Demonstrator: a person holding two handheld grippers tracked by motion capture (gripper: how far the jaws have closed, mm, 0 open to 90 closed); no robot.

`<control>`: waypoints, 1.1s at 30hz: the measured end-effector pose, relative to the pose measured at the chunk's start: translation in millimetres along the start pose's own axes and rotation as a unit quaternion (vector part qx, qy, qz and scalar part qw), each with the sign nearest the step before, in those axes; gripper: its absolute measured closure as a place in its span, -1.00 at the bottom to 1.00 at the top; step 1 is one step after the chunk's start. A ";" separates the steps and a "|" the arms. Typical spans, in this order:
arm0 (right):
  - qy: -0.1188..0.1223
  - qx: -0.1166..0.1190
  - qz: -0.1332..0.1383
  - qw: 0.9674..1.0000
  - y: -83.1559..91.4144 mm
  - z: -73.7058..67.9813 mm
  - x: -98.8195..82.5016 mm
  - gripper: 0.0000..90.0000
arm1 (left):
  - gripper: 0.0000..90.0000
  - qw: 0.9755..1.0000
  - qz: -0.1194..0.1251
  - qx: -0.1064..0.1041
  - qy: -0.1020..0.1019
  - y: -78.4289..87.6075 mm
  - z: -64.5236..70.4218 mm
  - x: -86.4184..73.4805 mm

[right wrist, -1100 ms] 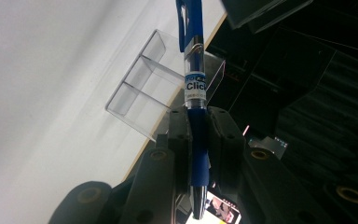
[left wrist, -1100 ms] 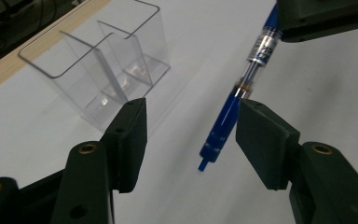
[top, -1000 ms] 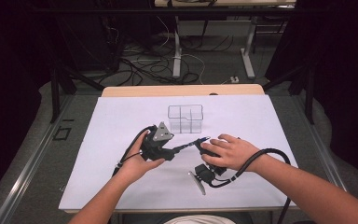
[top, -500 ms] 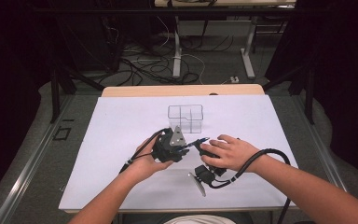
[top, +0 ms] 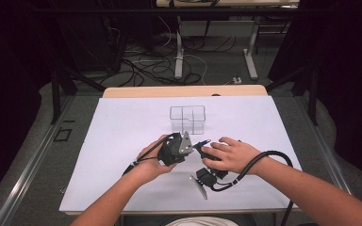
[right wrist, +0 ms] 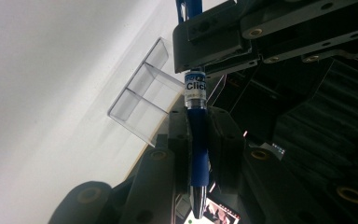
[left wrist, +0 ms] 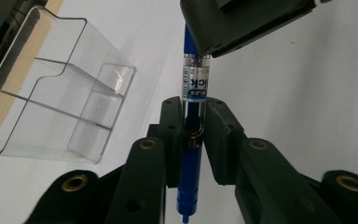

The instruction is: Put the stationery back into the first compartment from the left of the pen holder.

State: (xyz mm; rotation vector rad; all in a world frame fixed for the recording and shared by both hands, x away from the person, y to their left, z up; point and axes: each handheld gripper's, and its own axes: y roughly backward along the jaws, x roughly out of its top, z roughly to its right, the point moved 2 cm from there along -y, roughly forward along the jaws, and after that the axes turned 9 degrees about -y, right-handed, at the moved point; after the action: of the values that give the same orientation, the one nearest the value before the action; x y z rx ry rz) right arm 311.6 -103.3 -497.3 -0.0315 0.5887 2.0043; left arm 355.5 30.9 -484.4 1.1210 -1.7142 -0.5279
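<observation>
Left hand-held gripper moved in, gripping pen

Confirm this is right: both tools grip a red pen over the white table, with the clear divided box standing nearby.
Wrong on colour only. The pen is blue, as the left gripper view shows. Both the left tool and right tool grip it, and the clear box stands nearby.
</observation>
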 end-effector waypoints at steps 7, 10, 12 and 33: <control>-0.003 0.001 0.005 1.000 -1.1 0.1 0.9 0.78 | 0.77 1.000 -0.004 0.005 -0.016 0.3 -0.1 -0.9; -0.005 0.001 0.001 1.000 -1.0 0.1 0.7 0.78 | 0.77 1.000 -0.003 0.004 -0.018 0.3 -1.1 -1.6; -0.003 -0.001 0.002 1.000 -1.3 0.4 0.9 0.78 | 0.77 1.000 -0.002 0.002 -0.018 0.3 -1.7 -2.0; -0.042 -0.002 -0.007 0.999 -6.5 6.4 -4.6 0.56 | 0.77 0.999 0.003 -0.004 0.037 -1.5 -8.0 -4.4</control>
State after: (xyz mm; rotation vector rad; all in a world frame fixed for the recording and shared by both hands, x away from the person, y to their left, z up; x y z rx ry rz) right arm 320.8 -102.1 -492.9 0.0450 0.5302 1.9823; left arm 363.7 35.2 -484.2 1.1156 -1.6502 -0.4832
